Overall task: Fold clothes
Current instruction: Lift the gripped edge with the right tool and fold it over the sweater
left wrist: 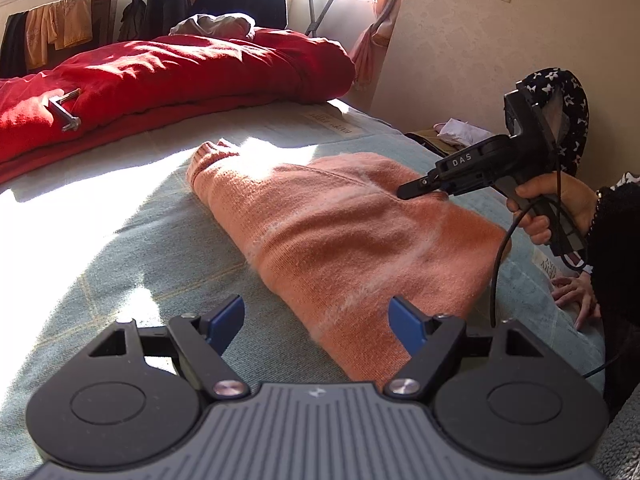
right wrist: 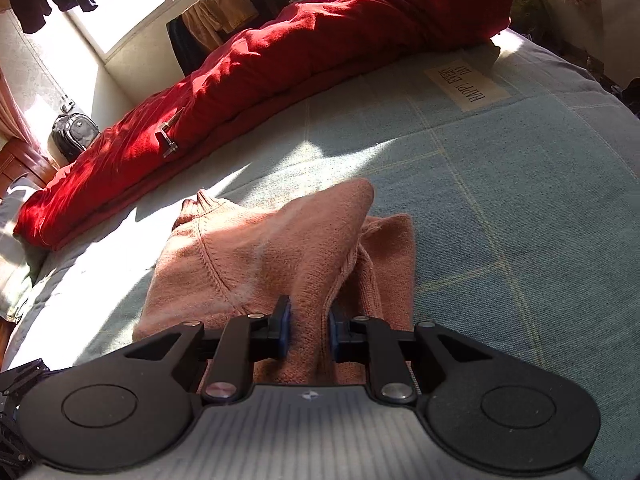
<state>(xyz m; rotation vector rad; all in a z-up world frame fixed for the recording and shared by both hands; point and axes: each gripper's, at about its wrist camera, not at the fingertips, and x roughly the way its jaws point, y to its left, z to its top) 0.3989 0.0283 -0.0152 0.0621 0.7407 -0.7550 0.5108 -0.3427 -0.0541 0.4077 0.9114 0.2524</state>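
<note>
Pinching a raised fold of the salmon-pink knitted sweater (right wrist: 256,256) on the pale blue bed (right wrist: 500,208), the right tool (right wrist: 307,326) should carry it flat; left tool (left wrist: 318,322) hovers, spread wide

Left gripper (left wrist: 318,322): two black linkage arms are ending in blue pads (left wrist: 404,322), pivoting on silver screws (left wrist: 403,386) above two round black housings and a ribbed grey body bearing a small white emblem. Right gripper (right wrist: 308,326): the same black linkages, blue pads and silver screws are showing. From the left wrist view its black pistol-shaped handle is carrying white "DAS" lettering (left wrist: 461,160) and trailing a black cable (left wrist: 496,264). The person's hand (left wrist: 554,208) is emerging from a dark fuzzy sleeve (left wrist: 616,232).
</note>
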